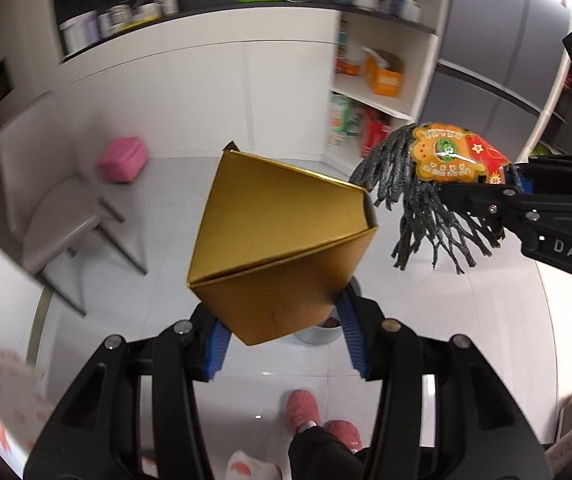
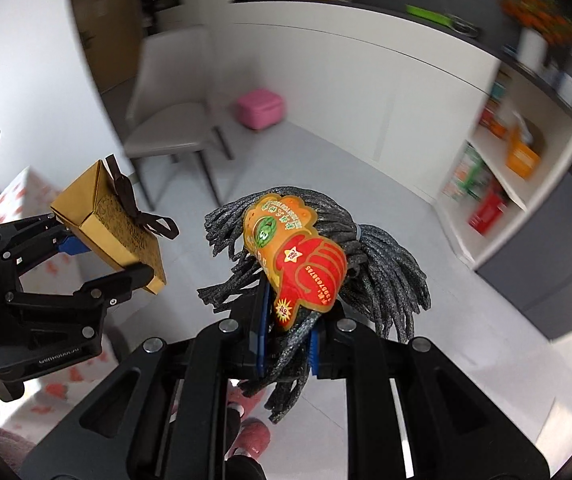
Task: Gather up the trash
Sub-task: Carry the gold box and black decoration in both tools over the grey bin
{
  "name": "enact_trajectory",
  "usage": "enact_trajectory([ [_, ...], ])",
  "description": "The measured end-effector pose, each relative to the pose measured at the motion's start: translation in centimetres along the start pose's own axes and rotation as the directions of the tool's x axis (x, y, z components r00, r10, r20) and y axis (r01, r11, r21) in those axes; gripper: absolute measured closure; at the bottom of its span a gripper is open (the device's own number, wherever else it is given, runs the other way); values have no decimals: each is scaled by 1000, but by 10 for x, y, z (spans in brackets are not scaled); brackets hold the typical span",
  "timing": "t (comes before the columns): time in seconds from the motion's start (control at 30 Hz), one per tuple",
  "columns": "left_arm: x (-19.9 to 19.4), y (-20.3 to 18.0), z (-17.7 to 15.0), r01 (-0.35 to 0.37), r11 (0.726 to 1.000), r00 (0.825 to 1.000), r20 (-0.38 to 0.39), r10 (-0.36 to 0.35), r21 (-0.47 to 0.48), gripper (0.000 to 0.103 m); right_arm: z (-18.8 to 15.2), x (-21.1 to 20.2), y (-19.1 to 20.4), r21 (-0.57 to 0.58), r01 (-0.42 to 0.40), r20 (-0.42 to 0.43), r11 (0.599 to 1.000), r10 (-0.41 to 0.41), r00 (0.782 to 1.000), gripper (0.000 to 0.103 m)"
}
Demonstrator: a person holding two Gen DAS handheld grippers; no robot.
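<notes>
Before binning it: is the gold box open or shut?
Shut: the gold box has its flaps folded closed and a dark ribbon bow tied on top, held in the left gripper.

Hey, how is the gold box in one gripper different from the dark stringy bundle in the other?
The gold box is rigid, flat-sided and shiny; the foam net bundle is soft, dark grey and made of loose strands. The box carries a brown ribbon bow; the bundle carries an orange-and-red sticker. The left gripper holds the box; the right gripper holds the bundle. Both are held up above the floor.
</notes>
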State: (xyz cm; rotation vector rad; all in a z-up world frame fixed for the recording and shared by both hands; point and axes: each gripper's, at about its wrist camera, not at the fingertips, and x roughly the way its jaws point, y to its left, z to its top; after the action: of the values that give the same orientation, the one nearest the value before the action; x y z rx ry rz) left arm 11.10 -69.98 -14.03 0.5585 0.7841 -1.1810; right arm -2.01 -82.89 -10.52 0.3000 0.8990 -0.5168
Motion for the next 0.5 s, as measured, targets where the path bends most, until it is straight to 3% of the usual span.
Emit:
enact_trajectory([
  [0.23,64,-14,36,126,985,991,-55,-120,118,55,1,35,-52,179,127,-62,976,-118,991,89],
  [0.37,114,-21,51,170,975,982,-105,-155,145,55,-6,67,-78,248,161,-88,955,-144,986,89],
  [0.5,173,-31,42,192,970,972,-165,-167,150,55,-25,112,-100,308,176,-126,935,-143,982,89],
])
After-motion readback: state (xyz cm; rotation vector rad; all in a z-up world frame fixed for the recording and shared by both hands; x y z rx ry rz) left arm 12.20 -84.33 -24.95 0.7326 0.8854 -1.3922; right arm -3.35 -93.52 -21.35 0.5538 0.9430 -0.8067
